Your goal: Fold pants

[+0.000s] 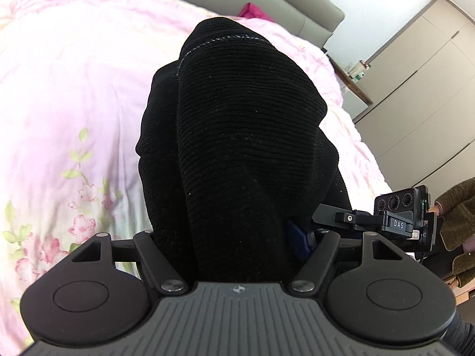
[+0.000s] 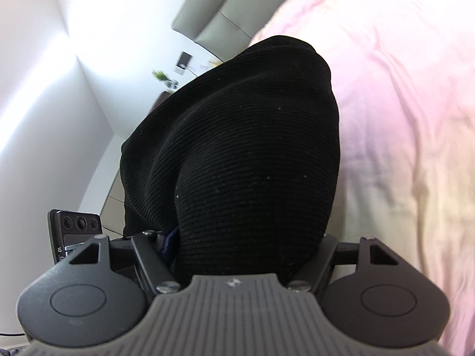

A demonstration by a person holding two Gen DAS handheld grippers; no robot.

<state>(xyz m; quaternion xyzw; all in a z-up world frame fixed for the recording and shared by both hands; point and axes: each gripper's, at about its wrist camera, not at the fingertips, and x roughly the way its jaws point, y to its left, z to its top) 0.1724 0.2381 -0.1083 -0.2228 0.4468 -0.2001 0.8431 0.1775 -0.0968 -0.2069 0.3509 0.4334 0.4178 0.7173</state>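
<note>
Black ribbed pants [image 1: 237, 136] hang in a thick bunch in front of my left gripper [image 1: 234, 246], which is shut on the cloth; the fabric hides its fingertips. The other gripper's body with its camera block [image 1: 397, 216] shows close at the right. In the right wrist view the same black pants [image 2: 243, 154] drape over my right gripper [image 2: 243, 252], which is shut on them with the fingertips hidden. Both grippers hold the pants lifted above the bed.
A pink floral duvet [image 1: 74, 103] covers the bed below and to the left; it also shows in the right wrist view [image 2: 400, 118]. A grey headboard [image 1: 282, 3], beige wardrobe [image 1: 430, 83] and a person's olive sleeve [image 1: 457, 213] lie to the right.
</note>
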